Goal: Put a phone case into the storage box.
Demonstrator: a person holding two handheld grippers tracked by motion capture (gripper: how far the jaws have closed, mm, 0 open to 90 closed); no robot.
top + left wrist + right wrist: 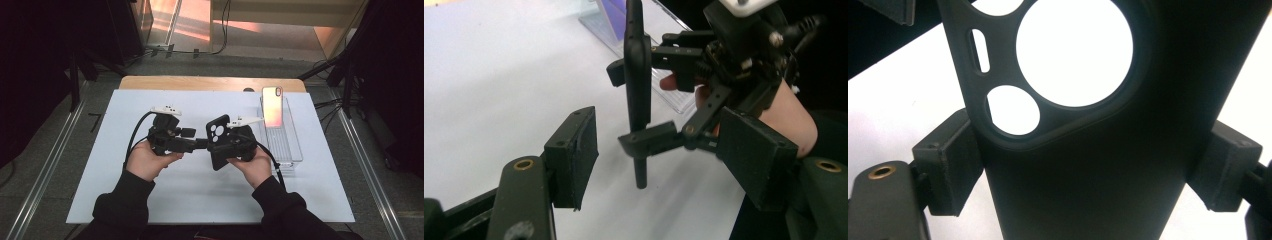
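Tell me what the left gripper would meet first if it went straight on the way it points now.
Probably the black phone case, held edge-on in the right gripper just beyond the open left gripper. Depth is hard to judge; the jaws look spread wide enough to straddle it.

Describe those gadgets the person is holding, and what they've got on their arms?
Each hand grips a black two-jaw tool: the left gripper and right gripper are built of dark linkages with brass-ringed pivots and flat, rectangular black pads. A pale plate tops each, and a black cable trails back. The sleeves are black with ribbed cuffs.
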